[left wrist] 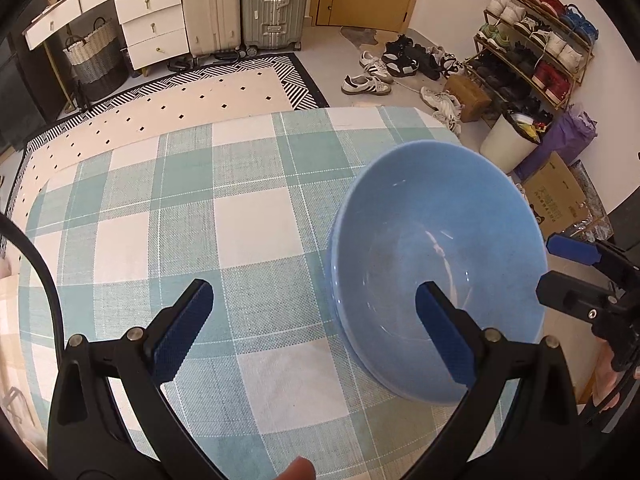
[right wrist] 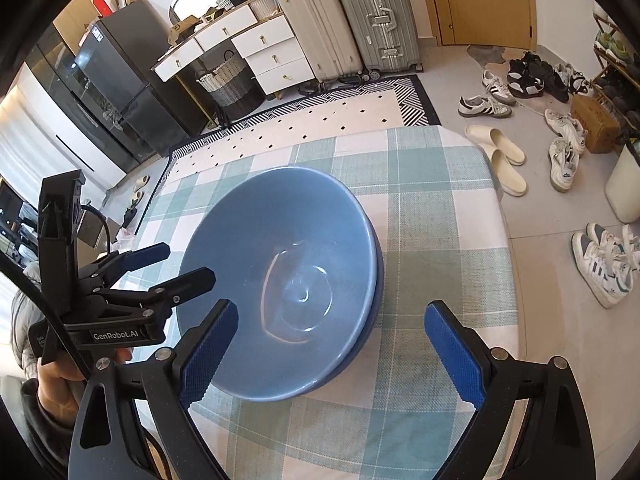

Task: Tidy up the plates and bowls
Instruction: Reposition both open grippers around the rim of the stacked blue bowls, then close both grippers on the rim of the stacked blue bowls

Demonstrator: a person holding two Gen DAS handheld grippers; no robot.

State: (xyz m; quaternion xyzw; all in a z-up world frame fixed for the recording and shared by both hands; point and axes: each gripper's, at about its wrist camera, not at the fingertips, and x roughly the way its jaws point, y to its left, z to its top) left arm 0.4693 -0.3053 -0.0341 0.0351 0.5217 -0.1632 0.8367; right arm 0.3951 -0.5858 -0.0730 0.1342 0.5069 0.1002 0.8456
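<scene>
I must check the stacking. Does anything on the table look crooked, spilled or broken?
Nothing stands out. The upper blue bowl sits nested in the lower bowl on the checked tablecloth, with no visible cracks or spills.

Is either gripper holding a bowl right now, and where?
Neither. The left gripper and right gripper are both open beside the stacked blue bowls.

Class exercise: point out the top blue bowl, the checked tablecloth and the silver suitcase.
top blue bowl (right wrist: 280, 264): right wrist view, inner wall.
checked tablecloth (left wrist: 248, 216): left wrist view, bare white square.
silver suitcase (right wrist: 376, 16): right wrist view, front panel.
</scene>
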